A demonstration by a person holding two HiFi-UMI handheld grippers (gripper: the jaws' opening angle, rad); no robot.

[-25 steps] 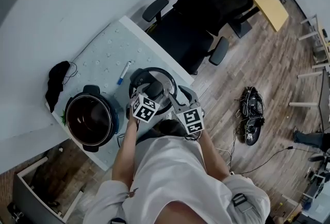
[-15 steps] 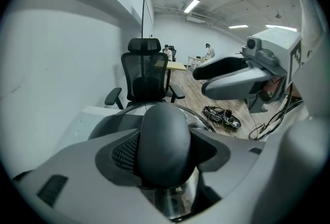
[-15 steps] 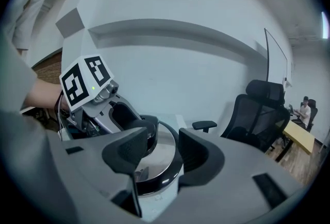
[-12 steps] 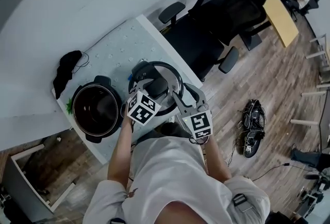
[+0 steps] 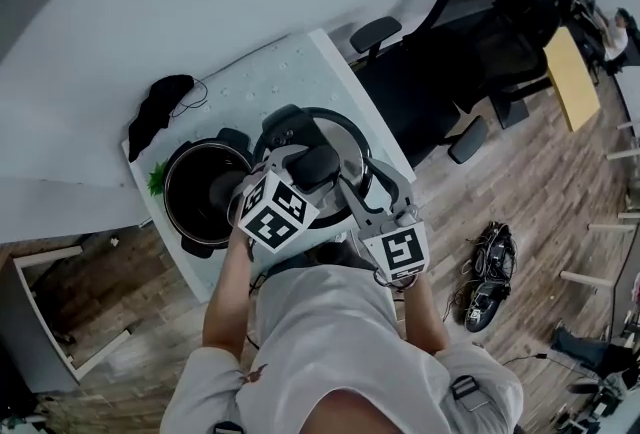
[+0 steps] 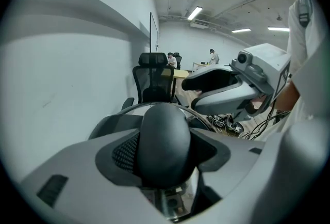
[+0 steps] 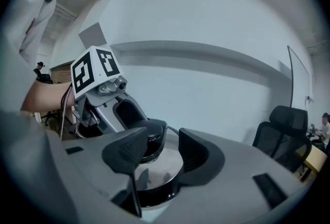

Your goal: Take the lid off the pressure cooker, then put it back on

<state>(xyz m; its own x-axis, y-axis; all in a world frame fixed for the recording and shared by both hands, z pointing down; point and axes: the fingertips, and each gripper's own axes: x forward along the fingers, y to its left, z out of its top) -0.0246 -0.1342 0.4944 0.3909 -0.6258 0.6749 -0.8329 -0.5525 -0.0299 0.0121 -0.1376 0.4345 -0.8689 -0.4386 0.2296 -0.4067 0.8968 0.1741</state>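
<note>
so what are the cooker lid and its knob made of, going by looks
Lid: likely polished metal, since its top shows sharp, mirror-like reflections. Knob: probably plastic, matte black and smooth, with only a dull sheen.

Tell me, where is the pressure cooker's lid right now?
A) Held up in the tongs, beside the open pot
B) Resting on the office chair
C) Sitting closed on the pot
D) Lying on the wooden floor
A: the lid is clamped between the left tongs and the right tongs, up beside the pot, whose dark inside is uncovered.
</note>
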